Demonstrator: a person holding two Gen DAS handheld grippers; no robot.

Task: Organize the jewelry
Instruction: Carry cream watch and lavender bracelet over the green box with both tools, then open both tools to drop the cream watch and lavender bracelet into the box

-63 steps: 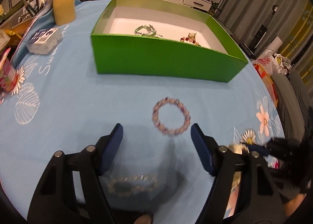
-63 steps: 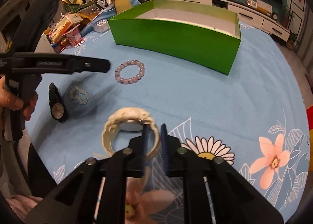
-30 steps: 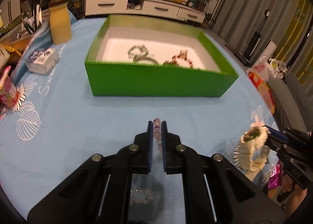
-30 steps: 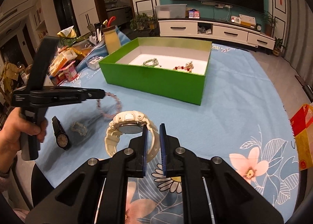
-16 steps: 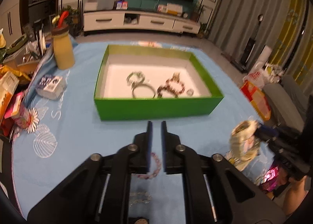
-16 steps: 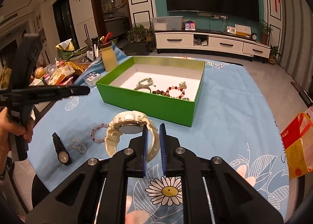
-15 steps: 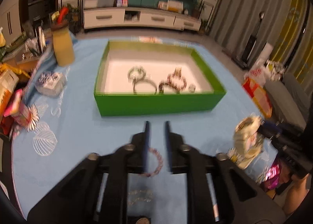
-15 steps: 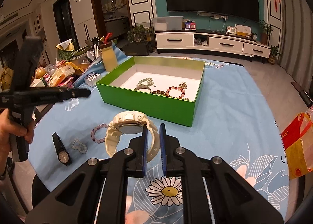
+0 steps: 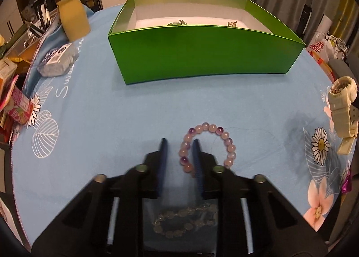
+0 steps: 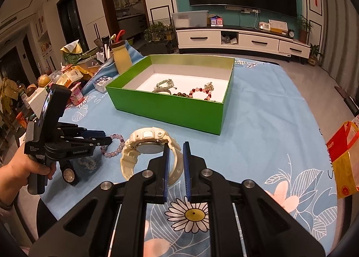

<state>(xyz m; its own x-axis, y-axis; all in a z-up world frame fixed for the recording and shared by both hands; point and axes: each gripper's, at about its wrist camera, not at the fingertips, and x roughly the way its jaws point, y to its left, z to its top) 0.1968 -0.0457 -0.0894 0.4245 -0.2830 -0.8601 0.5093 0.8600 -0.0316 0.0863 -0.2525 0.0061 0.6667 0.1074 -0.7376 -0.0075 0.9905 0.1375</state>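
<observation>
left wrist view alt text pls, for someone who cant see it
The left gripper hangs low over a blue floral tablecloth, its fingers slightly apart around one side of a pink-and-purple bead bracelet. Behind stands an open green box; a white watch hangs at the right edge.

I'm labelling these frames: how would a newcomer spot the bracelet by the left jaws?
Start at the large green open box on the blue tablecloth. In front of it lies the pink-and-purple beaded bracelet; the clear beaded bracelet nearby is colourless.
</observation>
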